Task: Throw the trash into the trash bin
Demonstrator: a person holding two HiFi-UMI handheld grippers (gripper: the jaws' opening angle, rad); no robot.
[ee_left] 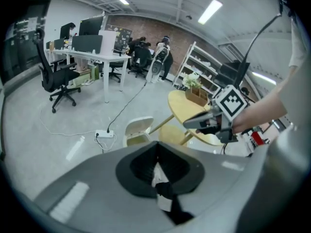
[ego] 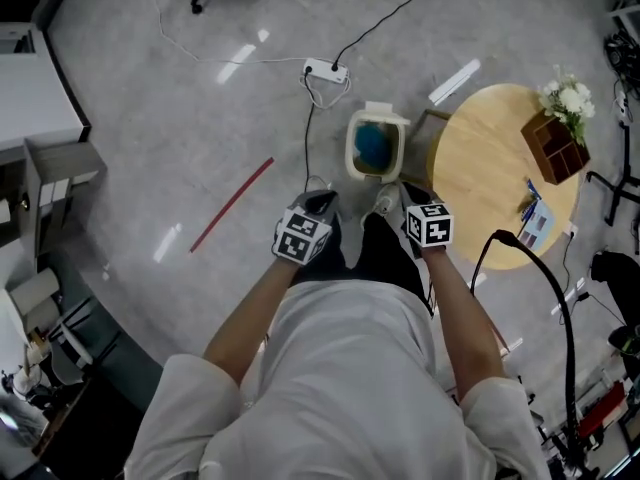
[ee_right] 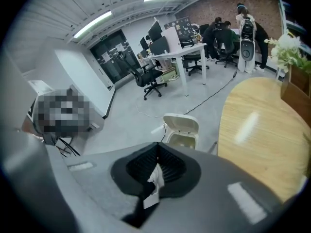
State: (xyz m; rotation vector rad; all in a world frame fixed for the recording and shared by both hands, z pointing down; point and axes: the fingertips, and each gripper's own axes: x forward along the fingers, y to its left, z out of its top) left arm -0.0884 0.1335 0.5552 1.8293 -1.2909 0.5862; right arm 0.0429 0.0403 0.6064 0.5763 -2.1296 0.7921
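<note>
The white trash bin [ego: 352, 148] stands on the floor with its lid up and a blue inside; it also shows as the bin [ee_left: 137, 131] and the bin [ee_right: 182, 132]. My left gripper [ego: 321, 201] and right gripper [ego: 411, 196] hang side by side in front of my body, just short of the bin. The left gripper [ee_left: 156, 145] has its dark pads closed together. So has the right gripper [ee_right: 156, 158]. A small white and black strip sits at each seam; I cannot tell if it is a held thing. No loose trash shows.
A round wooden table [ego: 480, 173] stands right of the bin, with a wooden box of white flowers [ego: 558, 140] and some papers [ego: 536, 218]. A power strip [ego: 325, 69] and its cables lie beyond the bin. A red line [ego: 232, 204] marks the floor on the left.
</note>
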